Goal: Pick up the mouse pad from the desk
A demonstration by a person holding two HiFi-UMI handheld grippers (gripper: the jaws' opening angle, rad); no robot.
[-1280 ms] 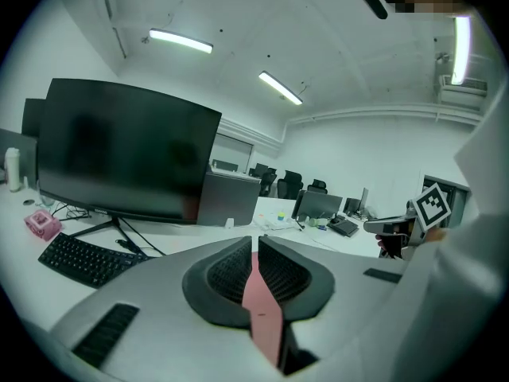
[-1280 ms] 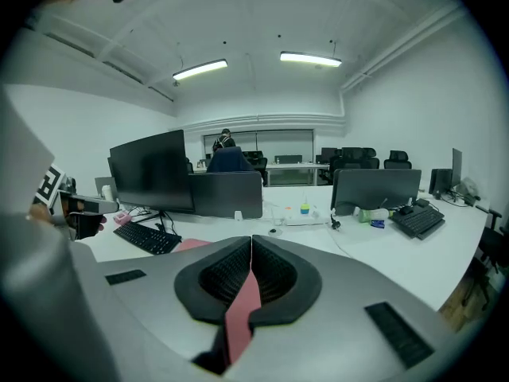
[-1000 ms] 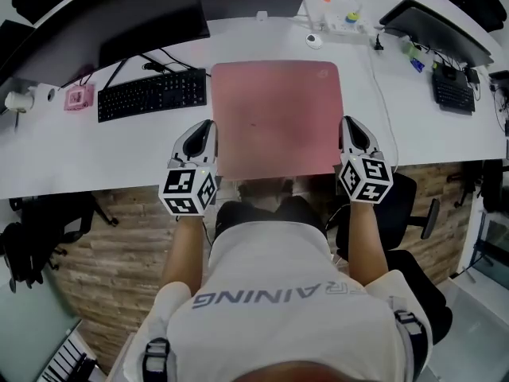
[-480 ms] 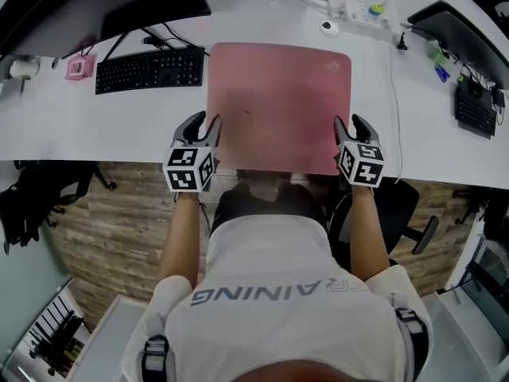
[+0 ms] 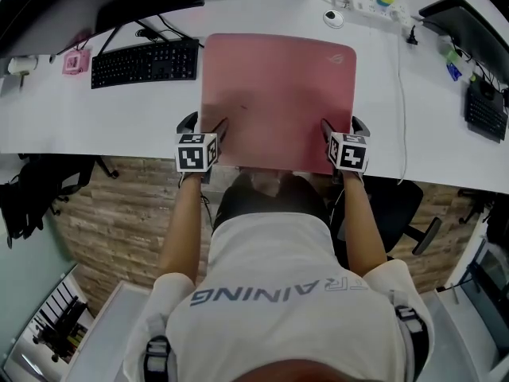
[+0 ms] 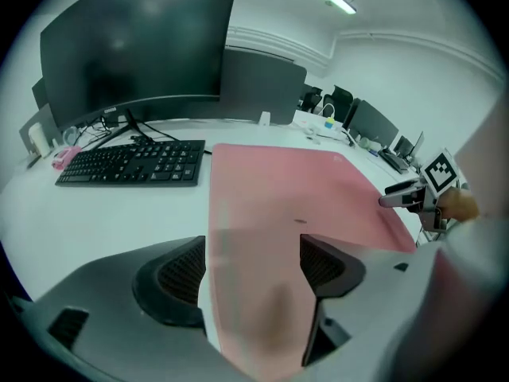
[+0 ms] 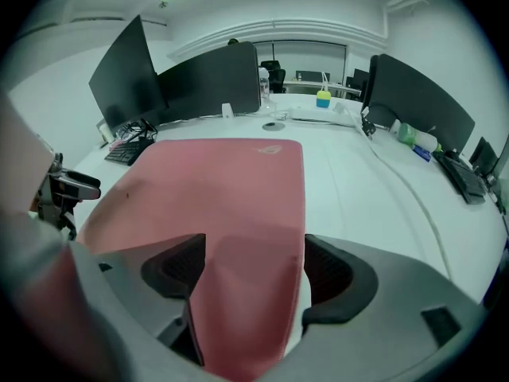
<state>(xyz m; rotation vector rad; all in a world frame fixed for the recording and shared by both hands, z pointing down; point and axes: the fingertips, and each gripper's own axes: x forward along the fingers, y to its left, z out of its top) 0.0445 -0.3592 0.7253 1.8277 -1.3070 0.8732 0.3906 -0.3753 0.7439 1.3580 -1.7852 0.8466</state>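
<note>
Your left claw [image 5: 203, 126] and right claw [image 5: 338, 126] sit lower than a second ago, their jaws just spread apart. The mouse pad [image 5: 278, 94] now lies on the surface [image 5: 111, 126], its near corners unpinched between them.

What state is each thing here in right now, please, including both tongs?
mouse pad: lying on the desk, not lifted.
left tongs: open, jaws just been opening, mouse pad corner between them, ungripped.
right tongs: open, jaws just been opening, mouse pad corner between them, ungripped.
monitor: screen dark.
keyboard: flat, untouched.
</note>
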